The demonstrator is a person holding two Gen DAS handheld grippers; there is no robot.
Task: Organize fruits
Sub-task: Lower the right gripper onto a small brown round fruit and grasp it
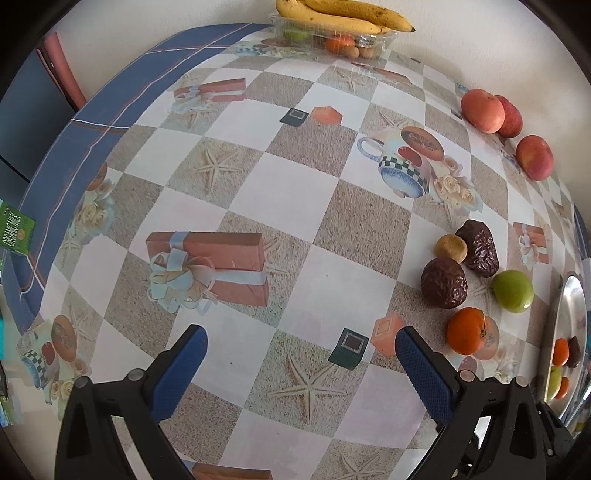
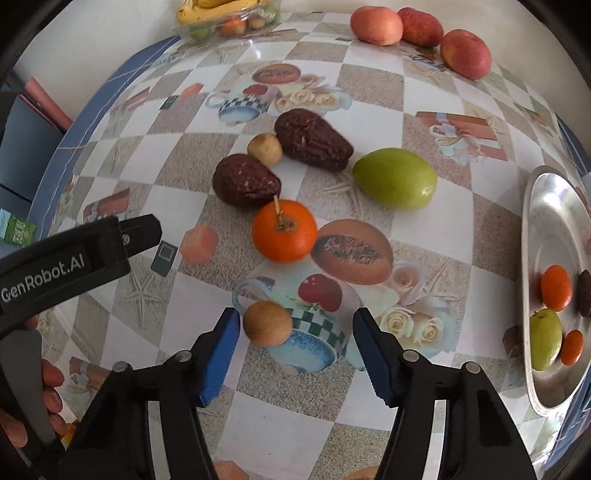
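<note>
Bright, soft daylight fills both views; fruits cast faint shadows. The metal tray (image 2: 546, 221) shows glare and reflections. Fisheye distortion bends the surface (image 1: 280, 192); corners vignette black.

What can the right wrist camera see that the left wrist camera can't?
Only the right wrist view shows the small brown fruit between the right gripper's open fingers, and the person's hand holding the left gripper. Only the left wrist view shows the left gripper's open fingers over bare tablecloth. Both show the orange fruit, green fruit, apples, bananas and metal tray.
</note>
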